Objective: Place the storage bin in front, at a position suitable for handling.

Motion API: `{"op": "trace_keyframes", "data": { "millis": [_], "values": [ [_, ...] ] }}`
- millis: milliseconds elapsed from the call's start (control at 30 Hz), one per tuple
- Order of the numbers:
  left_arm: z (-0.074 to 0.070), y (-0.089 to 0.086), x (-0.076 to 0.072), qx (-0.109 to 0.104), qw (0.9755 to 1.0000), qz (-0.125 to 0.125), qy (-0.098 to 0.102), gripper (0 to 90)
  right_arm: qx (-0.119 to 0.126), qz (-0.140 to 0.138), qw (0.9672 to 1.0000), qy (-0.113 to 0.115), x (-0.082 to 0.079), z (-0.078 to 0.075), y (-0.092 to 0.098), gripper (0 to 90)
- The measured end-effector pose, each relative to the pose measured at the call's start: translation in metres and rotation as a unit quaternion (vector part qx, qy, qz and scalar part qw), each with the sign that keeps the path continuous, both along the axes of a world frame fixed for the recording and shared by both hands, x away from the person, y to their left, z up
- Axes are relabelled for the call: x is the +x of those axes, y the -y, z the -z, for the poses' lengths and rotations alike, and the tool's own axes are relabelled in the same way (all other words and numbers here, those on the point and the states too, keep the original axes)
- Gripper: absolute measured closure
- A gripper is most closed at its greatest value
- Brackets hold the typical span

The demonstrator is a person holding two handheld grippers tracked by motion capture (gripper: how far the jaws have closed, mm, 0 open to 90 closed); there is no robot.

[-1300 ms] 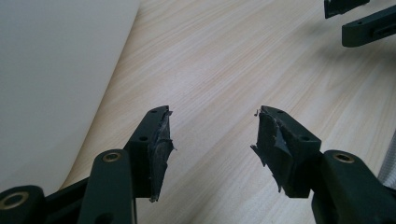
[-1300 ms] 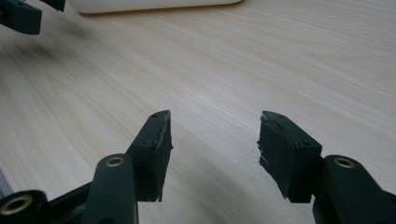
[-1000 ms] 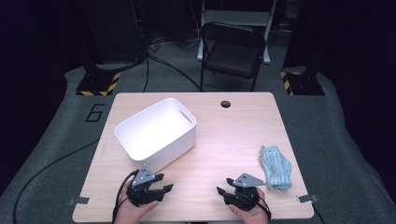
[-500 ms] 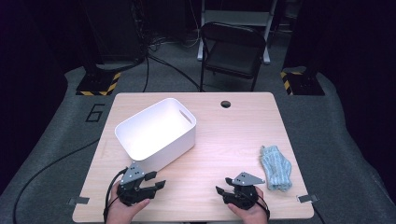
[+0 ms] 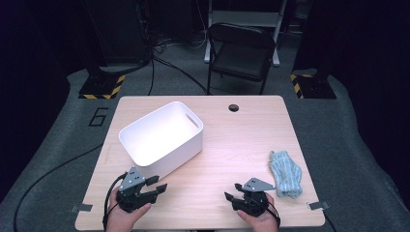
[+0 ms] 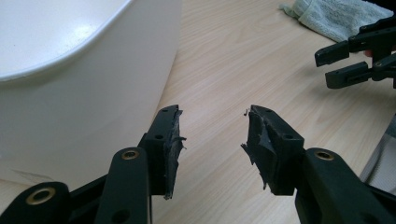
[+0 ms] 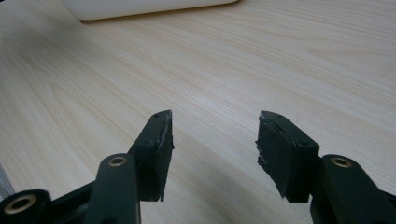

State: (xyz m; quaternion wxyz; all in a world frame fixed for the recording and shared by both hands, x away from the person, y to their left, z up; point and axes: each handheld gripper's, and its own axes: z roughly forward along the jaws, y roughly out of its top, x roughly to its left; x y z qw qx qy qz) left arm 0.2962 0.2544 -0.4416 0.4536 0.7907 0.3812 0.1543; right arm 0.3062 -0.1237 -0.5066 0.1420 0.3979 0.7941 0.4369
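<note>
A white plastic bin (image 5: 180, 153) stands on the left half of the wooden table (image 5: 241, 140), and its wall (image 6: 84, 93) rises close beside my left jaws. A light blue folded cloth (image 5: 286, 174) lies near the right edge, also seen as the cloth (image 6: 336, 16). My left gripper (image 5: 158, 183) hovers by the front edge and points right. Its jaws (image 6: 212, 116) have just been closing but stand open with nothing between them. My right gripper (image 5: 232, 191) rests at the front right, pointing left. It is open (image 7: 215, 116) over bare wood, and it shows across the table as the right gripper (image 6: 359, 56).
A black folding chair (image 5: 241, 53) stands behind the table's far edge. A round cable hole (image 5: 234, 107) sits near that edge. Cables and yellow-black striped bases (image 5: 101, 87) lie on the grey floor. The bin's base (image 7: 140, 7) shows beyond the right jaws.
My left gripper has shifted a little left and up, away from the bin's front, and its jaws have narrowed. The right gripper, bin and cloth have stayed put.
</note>
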Motion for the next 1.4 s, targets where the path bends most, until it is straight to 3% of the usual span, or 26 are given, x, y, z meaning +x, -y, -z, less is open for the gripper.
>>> {"op": "trace_keyframes", "data": {
  "millis": [267, 333, 700, 900, 1133, 1400],
  "values": [
    [-0.009, 0.001, 0.0, -0.016, 0.9999, -0.002, 0.004, 50.0, 0.005, 0.005, 1.0, -0.001, -0.001, 0.0, 0.002, 45.2],
    [-0.014, 0.001, 0.002, -0.004, 1.0, 0.005, 0.004, 50.8, 0.006, 0.008, 0.9999, -0.003, -0.001, 0.0, 0.003, 45.2],
    [-0.036, 0.0, 0.012, 0.008, 0.9997, -0.002, 0.022, 53.4, 0.009, 0.018, 0.9998, -0.001, -0.002, 0.0, 0.007, 45.0],
    [-0.048, -0.002, 0.021, 0.005, 0.9998, -0.013, 0.014, 55.0, 0.015, 0.028, 0.9995, -0.004, -0.002, -0.001, 0.01, 45.2],
    [-0.057, 0.0, 0.031, 0.012, 0.9999, -0.007, 0.008, 56.7, 0.021, 0.029, 0.9993, -0.004, -0.002, -0.001, 0.012, 45.4],
    [-0.065, 0.002, 0.039, -0.008, 0.9998, -0.01, 0.017, 52.8, 0.023, 0.04, 0.9989, 0.0, -0.002, -0.002, 0.013, 44.4]
  ]
}}
